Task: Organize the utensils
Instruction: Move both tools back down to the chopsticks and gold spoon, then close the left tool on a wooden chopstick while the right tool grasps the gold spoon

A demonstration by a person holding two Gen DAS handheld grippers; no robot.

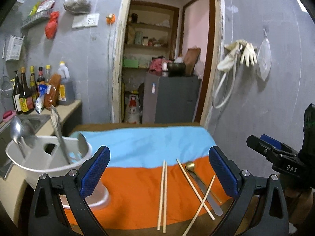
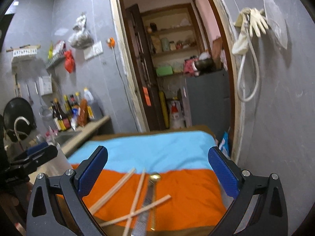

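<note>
Left wrist view: both grippers, left gripper (image 1: 159,174) & right gripper (image 2: 157,174), gape empty over loose chopsticks (image 1: 163,194) & spoon (image 1: 198,181), prob. for sorting into holder (image 1: 49,157).

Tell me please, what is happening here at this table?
A person is sorting utensils with a hand-held gripper in each hand. The left hand-held gripper and the right hand-held gripper are both open and hold nothing. On the orange and blue cloth lie two parallel chopsticks, two crossed chopsticks, a brass spoon and a flat metal piece. The white holder at the left already has a ladle in it.
</note>
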